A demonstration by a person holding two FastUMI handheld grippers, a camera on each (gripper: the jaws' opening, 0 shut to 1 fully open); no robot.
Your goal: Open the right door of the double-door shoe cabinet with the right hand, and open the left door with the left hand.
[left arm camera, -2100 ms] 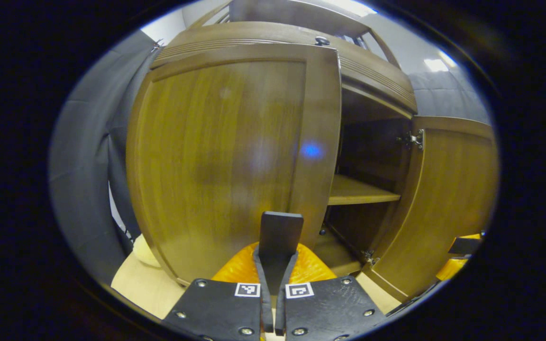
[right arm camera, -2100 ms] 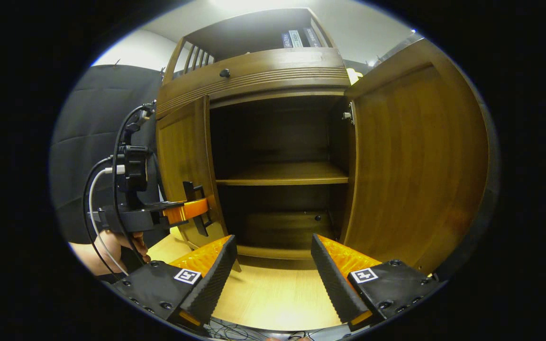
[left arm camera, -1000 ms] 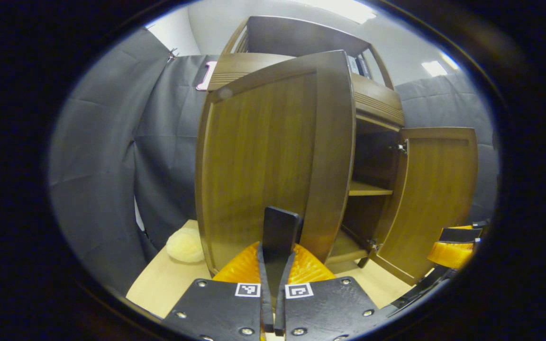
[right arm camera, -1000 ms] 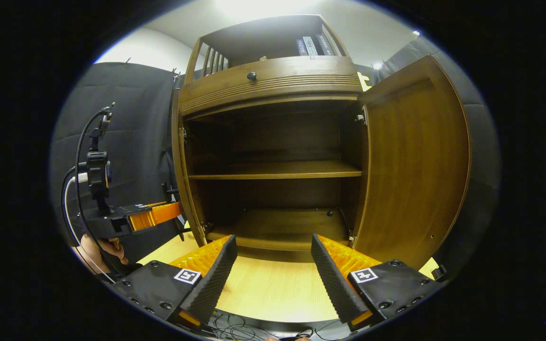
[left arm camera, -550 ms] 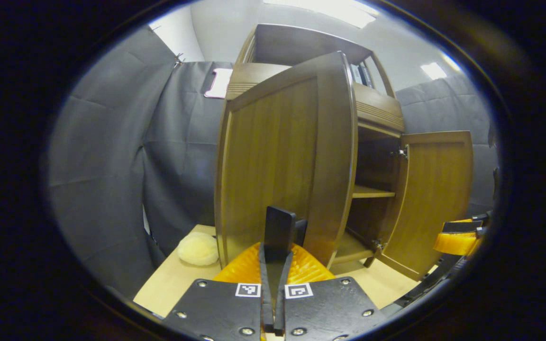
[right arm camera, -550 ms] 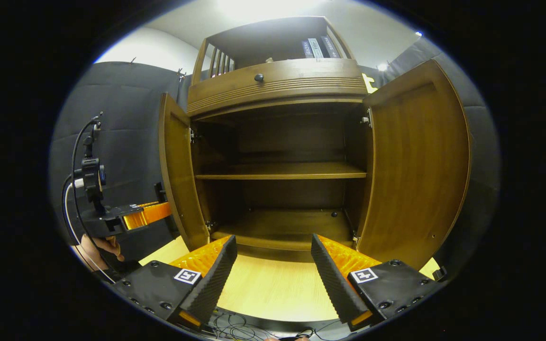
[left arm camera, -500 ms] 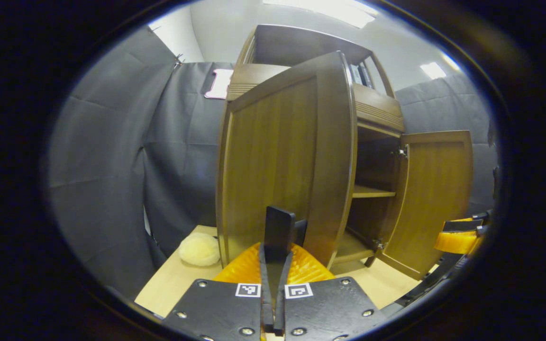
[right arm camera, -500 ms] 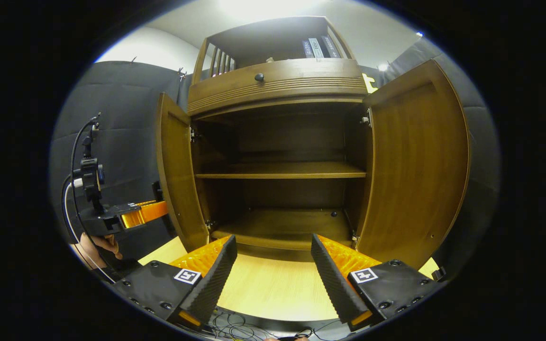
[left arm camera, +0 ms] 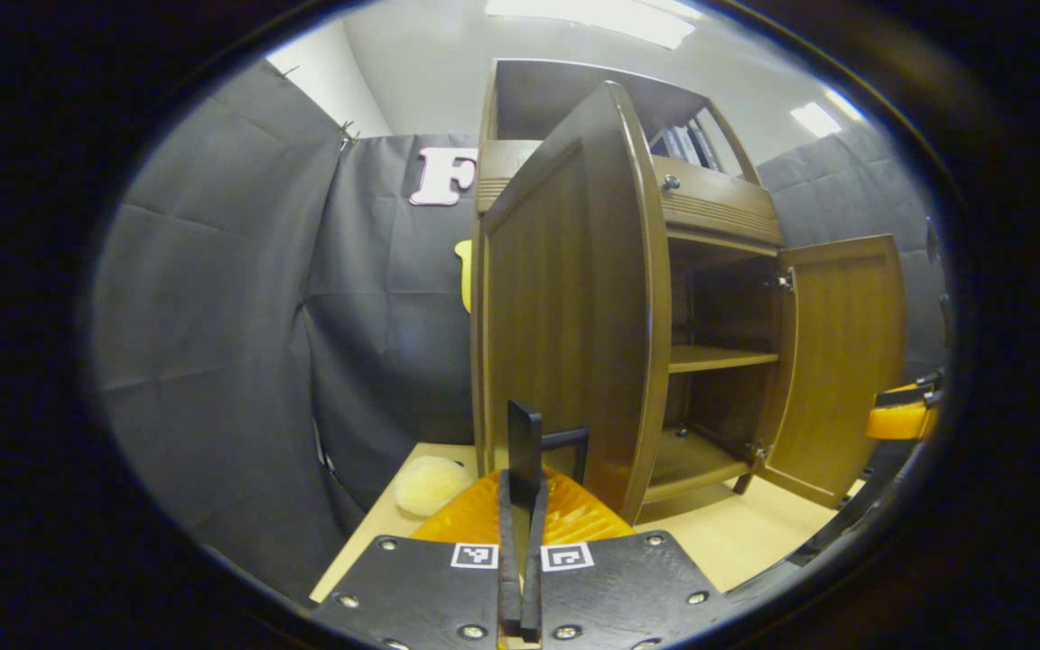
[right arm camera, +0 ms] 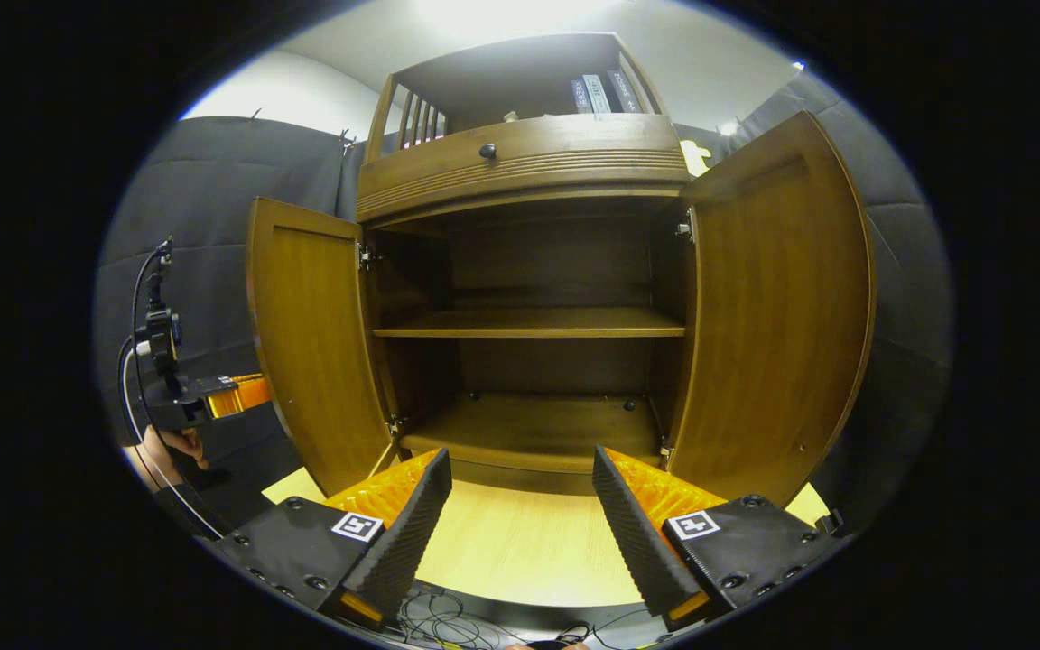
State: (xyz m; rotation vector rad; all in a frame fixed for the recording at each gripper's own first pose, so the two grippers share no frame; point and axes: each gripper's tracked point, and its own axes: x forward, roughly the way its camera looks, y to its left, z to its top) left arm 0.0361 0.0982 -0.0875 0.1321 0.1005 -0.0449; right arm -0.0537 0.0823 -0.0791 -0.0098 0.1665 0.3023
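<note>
The brown wooden shoe cabinet [right arm camera: 529, 162] stands with both doors swung out. Its left door [left arm camera: 565, 298] [right arm camera: 312, 343] is wide open, and my left gripper [left arm camera: 520, 492] is shut on that door's dark handle [left arm camera: 524, 438] near the door's lower edge. In the right gripper view the left gripper [right arm camera: 213, 397] sits behind that door, held by a hand [right arm camera: 172, 447]. The right door [right arm camera: 777, 316] [left arm camera: 840, 352] is open too. My right gripper [right arm camera: 520, 459] hangs open in front of the cabinet's bottom shelf, nothing between its fingers; it also appears as the right gripper [left arm camera: 904, 420] beyond the right door.
The cabinet rests on a light wooden table [right arm camera: 520, 551]. A pale round puff [left arm camera: 430, 483] lies by the cabinet's left side. Cables [right arm camera: 448, 618] run along the table's near edge. Above the doors is a drawer with a knob [right arm camera: 487, 151], and books [right arm camera: 597, 90] stand on top.
The left door has swung from nearly closed to wide open, with the left gripper staying shut on its handle and moving out leftward. The right gripper stayed open and nearly still.
</note>
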